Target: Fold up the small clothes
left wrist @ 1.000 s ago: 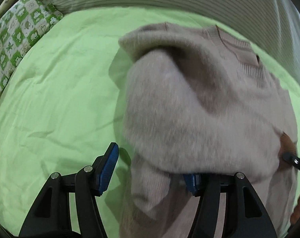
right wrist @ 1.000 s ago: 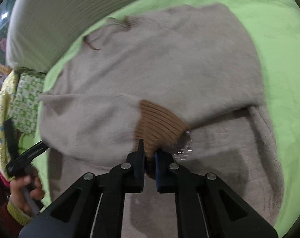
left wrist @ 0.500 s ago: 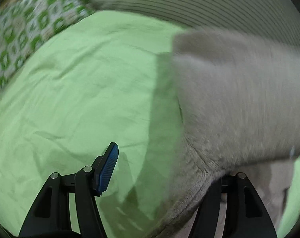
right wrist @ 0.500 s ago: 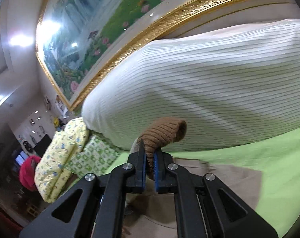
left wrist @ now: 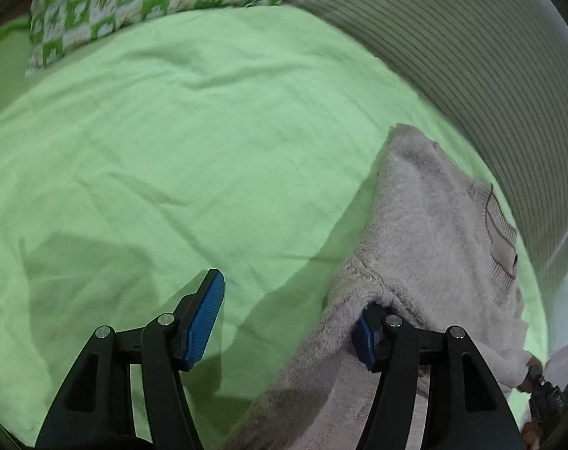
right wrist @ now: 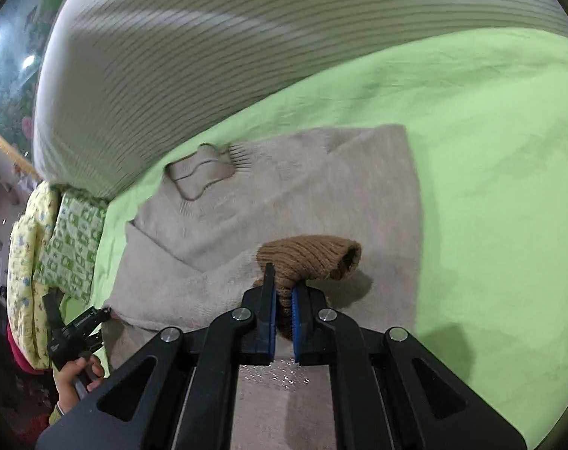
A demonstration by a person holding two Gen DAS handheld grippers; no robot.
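Observation:
A fuzzy beige sweater [right wrist: 284,195] lies on the green bed sheet [right wrist: 490,172], its ribbed collar [right wrist: 205,165] toward the striped cushion. My right gripper [right wrist: 284,300] is shut on the sleeve's brown ribbed cuff [right wrist: 310,258] and holds it above the sweater's body. In the left wrist view my left gripper [left wrist: 284,322] is open at the sweater's [left wrist: 426,225] left edge. Its left pad [left wrist: 205,318] hangs over bare sheet, and the fabric's edge drapes over its right pad [left wrist: 364,341]. The left gripper [right wrist: 77,326] and a hand also show at the right view's lower left.
A large cream striped cushion [right wrist: 209,48] runs along the far side of the bed. A green-and-white patterned pillow [left wrist: 134,3] and a yellow quilt [right wrist: 25,262] sit by the sweater's left side. Wide bare sheet [left wrist: 152,168] lies left of the sweater.
The right gripper swung up with the brown cuff and came back over the sweater. The left gripper rolled and slid to the sweater's left edge, so the sweater now sits at the right.

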